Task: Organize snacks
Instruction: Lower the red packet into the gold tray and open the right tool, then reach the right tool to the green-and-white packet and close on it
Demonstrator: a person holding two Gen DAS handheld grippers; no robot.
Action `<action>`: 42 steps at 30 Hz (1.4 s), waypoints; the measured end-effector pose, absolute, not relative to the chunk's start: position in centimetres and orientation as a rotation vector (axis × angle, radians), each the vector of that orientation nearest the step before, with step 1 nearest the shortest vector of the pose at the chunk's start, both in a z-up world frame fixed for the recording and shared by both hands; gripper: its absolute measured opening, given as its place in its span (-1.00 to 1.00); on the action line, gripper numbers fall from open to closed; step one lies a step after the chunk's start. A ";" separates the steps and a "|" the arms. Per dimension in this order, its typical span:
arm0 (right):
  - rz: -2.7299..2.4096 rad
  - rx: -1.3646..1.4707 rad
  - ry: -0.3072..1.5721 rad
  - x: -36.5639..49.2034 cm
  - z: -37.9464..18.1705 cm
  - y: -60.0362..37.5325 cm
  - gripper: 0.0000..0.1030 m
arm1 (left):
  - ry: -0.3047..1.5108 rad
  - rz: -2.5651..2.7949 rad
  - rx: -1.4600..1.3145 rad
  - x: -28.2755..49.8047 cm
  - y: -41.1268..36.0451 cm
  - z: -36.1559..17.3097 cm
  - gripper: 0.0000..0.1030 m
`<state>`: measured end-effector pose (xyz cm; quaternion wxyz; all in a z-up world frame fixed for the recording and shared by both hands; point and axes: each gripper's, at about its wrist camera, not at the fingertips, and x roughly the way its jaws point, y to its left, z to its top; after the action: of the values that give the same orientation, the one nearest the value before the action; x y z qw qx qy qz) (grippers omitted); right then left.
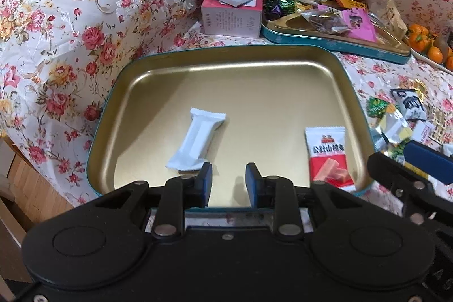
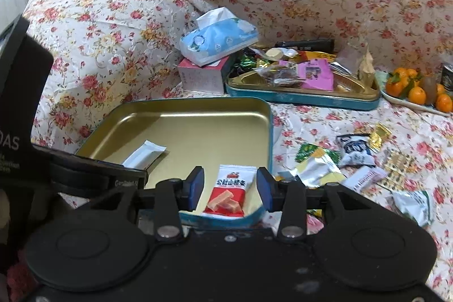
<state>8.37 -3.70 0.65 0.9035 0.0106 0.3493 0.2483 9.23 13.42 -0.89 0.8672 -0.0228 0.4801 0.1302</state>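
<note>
Tin: a gold-lined tin (image 1: 232, 81) with teal walls lies open on the floral cloth (image 1: 70, 27).
White packet: the white snack packet (image 1: 195, 140) lies flat on the tin's floor left of centre, its long axis running from near-left to far-right.
Red packet: the red-and-white snack packet (image 2: 230, 193) lies at the near right corner, long axis pointing away, white end farther.
Left gripper: the left gripper (image 1: 228, 181) has its jaws apart, nothing between them, over the tin's near edge.
Right gripper: the right gripper (image 2: 230, 188) has its jaws apart, astride the red packet without pressing it.
Loose snacks: loose wrapped snacks (image 2: 339, 163) lie scattered on the cloth right of the tin.

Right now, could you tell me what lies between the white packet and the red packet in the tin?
Nothing: in the left wrist view, only bare gold floor of the tin separates the white packet from the red packet.
</note>
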 end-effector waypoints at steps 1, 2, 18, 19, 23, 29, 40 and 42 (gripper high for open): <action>0.507 0.029 0.722 8.2 0.7 -4.0 -0.16 | 1.006 0.270 -0.047 9.1 13.2 -0.9 -0.28; 0.498 0.034 0.720 8.0 0.7 -4.4 -0.16 | 1.009 0.268 -0.046 8.9 13.0 -0.9 -0.28; 0.272 0.124 0.761 3.3 -1.8 -13.4 -0.11 | 1.029 0.136 -0.042 5.8 6.6 -1.8 -0.28; 0.253 0.131 0.770 3.3 -2.2 -14.0 -0.11 | 1.029 0.122 -0.042 5.7 6.0 -1.9 -0.28; 0.169 0.149 0.797 3.4 -3.6 -16.2 -0.11 | 1.011 0.059 -0.031 5.6 3.8 -2.3 -0.28; 0.098 0.163 0.810 4.0 -5.0 -18.7 -0.11 | 0.970 -0.016 -0.011 6.0 0.8 -2.6 -0.28; 0.065 0.196 0.805 5.8 -5.0 -20.7 -0.11 | 0.990 -0.065 0.015 7.8 -2.7 -4.7 -0.28; 0.069 0.198 0.805 6.1 -4.9 -20.9 -0.11 | 1.006 -0.063 0.017 8.0 -2.7 -5.3 -0.28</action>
<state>6.05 -20.89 -4.93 0.9148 0.0962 0.3910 0.0333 8.04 -2.72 -5.26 0.8756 0.0082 0.4820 -0.0304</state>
